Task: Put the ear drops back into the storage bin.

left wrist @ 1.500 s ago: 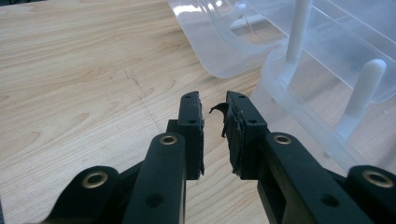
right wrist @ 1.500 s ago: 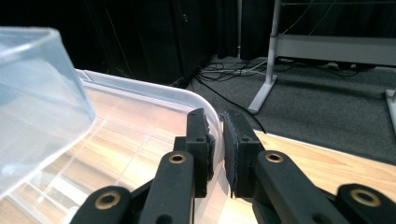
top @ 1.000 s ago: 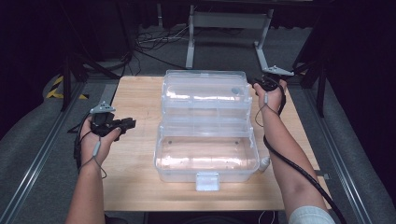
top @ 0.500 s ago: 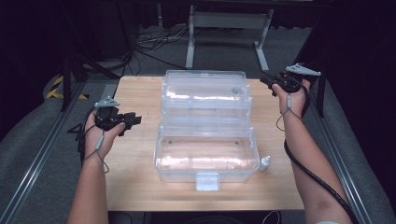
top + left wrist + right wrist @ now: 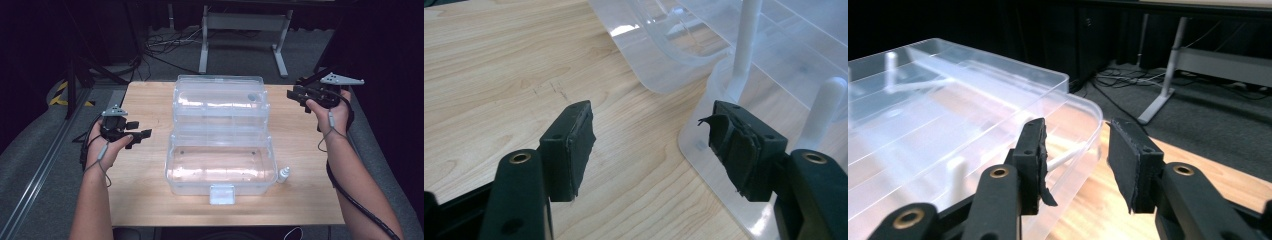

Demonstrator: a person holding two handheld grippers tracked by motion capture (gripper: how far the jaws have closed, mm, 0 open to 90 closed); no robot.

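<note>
Clear plastic box [image 5: 220,135] open on table [image 5: 145,100], hand-held grippers apart

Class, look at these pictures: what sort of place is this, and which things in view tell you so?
Probably a lab or recording workshop, not a home. A bare wooden table stands on grey carpet among dark surroundings, loose cables trail over the floor behind it, and a metal stand is at the back.

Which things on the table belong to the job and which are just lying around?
Job: clear plastic box, its opened lid and tray, left gripper and right gripper, both open beside it.
Lying about: small white bottle, floor cables.
</note>
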